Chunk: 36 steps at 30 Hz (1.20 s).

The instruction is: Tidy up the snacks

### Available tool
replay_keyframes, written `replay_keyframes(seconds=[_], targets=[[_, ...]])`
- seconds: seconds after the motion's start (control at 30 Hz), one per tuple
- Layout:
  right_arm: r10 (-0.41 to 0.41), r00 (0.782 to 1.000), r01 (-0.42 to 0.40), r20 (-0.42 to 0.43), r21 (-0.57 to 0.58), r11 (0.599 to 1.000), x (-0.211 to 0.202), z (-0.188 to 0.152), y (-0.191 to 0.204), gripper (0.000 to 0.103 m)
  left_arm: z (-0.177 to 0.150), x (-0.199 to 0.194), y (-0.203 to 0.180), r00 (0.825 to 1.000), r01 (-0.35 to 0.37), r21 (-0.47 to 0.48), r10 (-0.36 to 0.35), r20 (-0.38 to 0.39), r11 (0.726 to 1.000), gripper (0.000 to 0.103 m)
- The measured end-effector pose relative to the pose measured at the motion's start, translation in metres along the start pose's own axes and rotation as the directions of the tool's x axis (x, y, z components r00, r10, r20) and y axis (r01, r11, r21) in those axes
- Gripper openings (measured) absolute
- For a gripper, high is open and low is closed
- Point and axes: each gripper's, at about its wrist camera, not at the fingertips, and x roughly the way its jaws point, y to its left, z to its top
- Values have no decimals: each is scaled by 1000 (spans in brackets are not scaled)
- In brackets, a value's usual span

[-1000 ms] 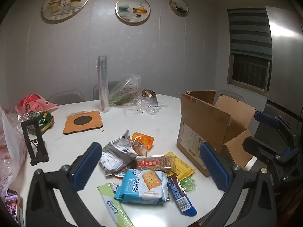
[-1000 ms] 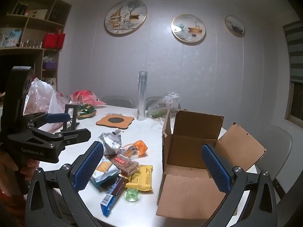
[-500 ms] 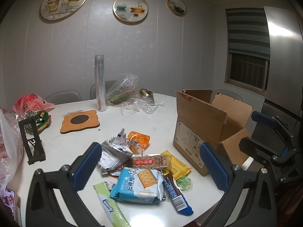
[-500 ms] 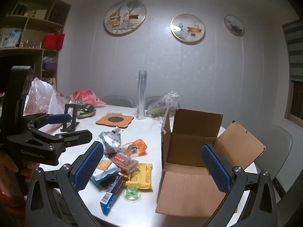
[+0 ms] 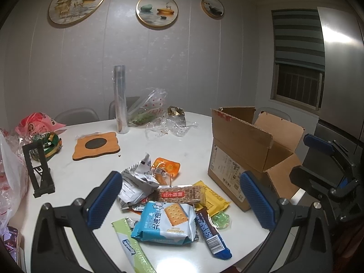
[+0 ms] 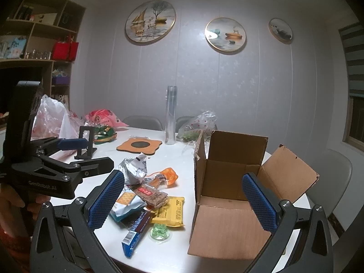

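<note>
Round white table, crinkly snack packets, cardboard box

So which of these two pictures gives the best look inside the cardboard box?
The right wrist view. It looks straight into the open cardboard box, showing its inner walls and front flap, with no snacks visible inside. The left wrist view shows the same box from its printed side, so the near wall hides the interior.

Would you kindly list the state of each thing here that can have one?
Cardboard box: upright, flaps open, nothing visible inside.
Left hand-held gripper: open, holding nothing.
Right hand-held gripper: open, holding nothing.
Silver wrapper: torn open, crumpled.
Blue cracker pack: sealed, lying flat.
</note>
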Motion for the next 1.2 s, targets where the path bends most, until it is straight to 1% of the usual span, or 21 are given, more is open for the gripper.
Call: replay_keyframes(seconds=[0.4, 0.87, 1.0, 1.1, 1.2], targets=[[20, 1000, -20, -5, 13, 1000, 3, 0, 5, 103, -1, 0, -1, 1000, 6, -1, -6, 2, 1000, 102], [38, 999, -38, 4, 46, 998, 5, -1, 0, 103, -1, 0, -2, 1000, 6, 1, -6, 3, 1000, 102], [36, 999, -36, 21, 33, 999, 3, -2, 3, 103, -2, -2, 0, 1000, 12, -1, -12, 10, 1000, 102], [19, 998, -20, 60, 24, 1000, -4, -4, 7, 103, -2, -4, 4, 1000, 14, -10, -14, 10, 1000, 102], [39, 998, -40, 48, 20, 999, -6, -3, 12, 103, -3, -6, 7, 1000, 9, -9, -9, 11, 1000, 102]])
